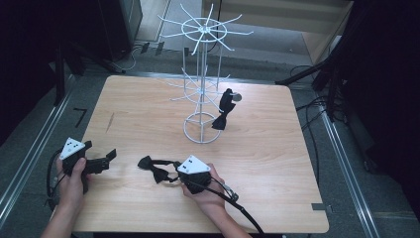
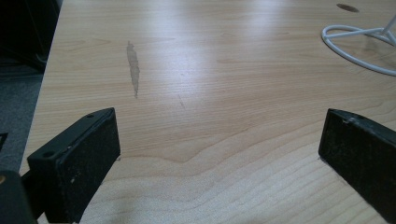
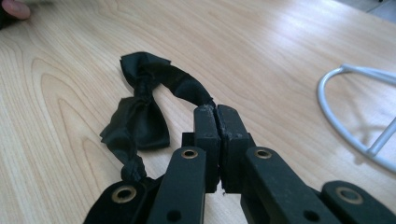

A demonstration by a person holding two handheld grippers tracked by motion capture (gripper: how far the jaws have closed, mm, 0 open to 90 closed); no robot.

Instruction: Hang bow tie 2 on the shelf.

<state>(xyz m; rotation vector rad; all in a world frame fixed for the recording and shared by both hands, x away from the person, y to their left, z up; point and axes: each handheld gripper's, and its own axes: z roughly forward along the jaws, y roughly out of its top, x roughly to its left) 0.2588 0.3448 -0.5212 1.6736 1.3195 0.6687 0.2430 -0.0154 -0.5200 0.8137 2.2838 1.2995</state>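
A black bow tie (image 1: 153, 168) (image 3: 140, 121) lies on the wooden table (image 1: 257, 163) near the front edge. My right gripper (image 1: 173, 173) (image 3: 216, 112) points left at it, and its jaws are shut on the tie's strap, which runs into the fingertips. My left gripper (image 1: 109, 159) (image 2: 219, 140) rests low over the table at the front left. Its jaws stand wide open over bare wood. A white wire display rack (image 1: 202, 89) stands at the middle back, with a second black bow tie (image 1: 224, 111) hanging from one of its lower hooks.
The rack's round base ring (image 2: 355, 46) (image 3: 336, 121) sits on the table ahead of both grippers. A grey smudge (image 2: 134, 67) marks the wood at the left. Dark stands and cables surround the table on the floor.
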